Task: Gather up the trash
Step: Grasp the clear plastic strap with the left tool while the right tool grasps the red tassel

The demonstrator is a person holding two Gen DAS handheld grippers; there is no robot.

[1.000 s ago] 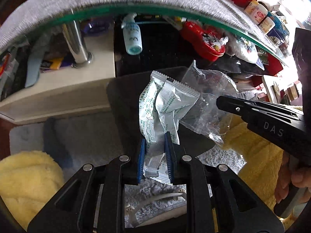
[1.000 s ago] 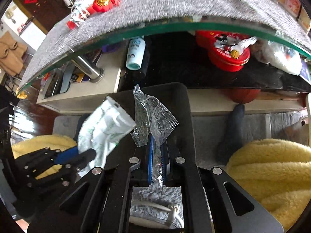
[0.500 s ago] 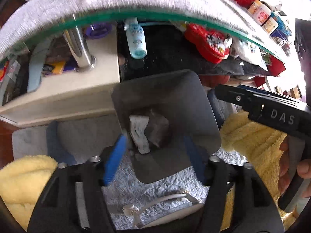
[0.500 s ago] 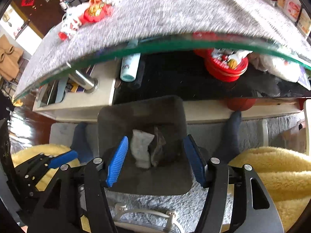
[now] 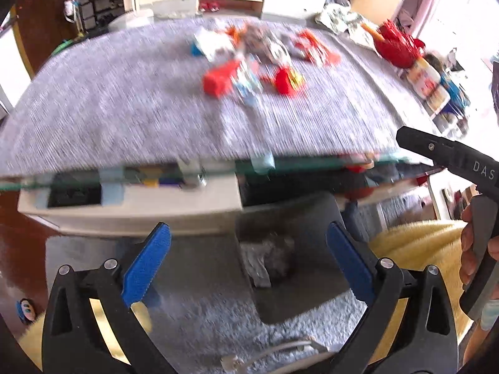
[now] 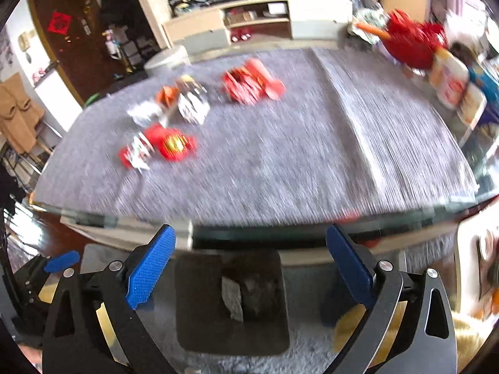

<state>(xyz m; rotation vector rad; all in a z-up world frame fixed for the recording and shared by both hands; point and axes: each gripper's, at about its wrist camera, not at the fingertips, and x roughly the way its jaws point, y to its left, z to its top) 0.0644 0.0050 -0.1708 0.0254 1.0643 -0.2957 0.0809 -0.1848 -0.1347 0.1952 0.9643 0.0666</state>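
A dark grey bin [image 5: 312, 218] [image 6: 193, 296] stands on the rug under the table edge. A white-green wrapper [image 5: 259, 265] [image 6: 232, 299] and a clear one lie crumpled inside it. Above the bin my left gripper [image 5: 248, 229] has its jaws opening wide, with nothing between the blue pads. My right gripper [image 6: 251, 232] hangs over the bin too, jaws opening and empty. Its black finger [image 5: 436, 152] shows at the right of the left wrist view. Several red and silver wrappers [image 5: 249, 62] [image 6: 174, 124] lie blurred on the grey table cloth [image 5: 124, 109] [image 6: 296, 162].
The glass table edge [image 5: 93, 180] juts out just beyond both grippers, with a white lower shelf [image 5: 124, 208] beneath. Red containers and jars [image 5: 427, 81] crowd the table's right end. Yellow fluffy fabric [image 5: 414, 240] lies right of the bin. A white cable [image 5: 280, 349] runs across the rug.
Both grippers opened and let go of their wrappers, which dropped into the bin. Both then rose and tilted up, bringing the table top into view.
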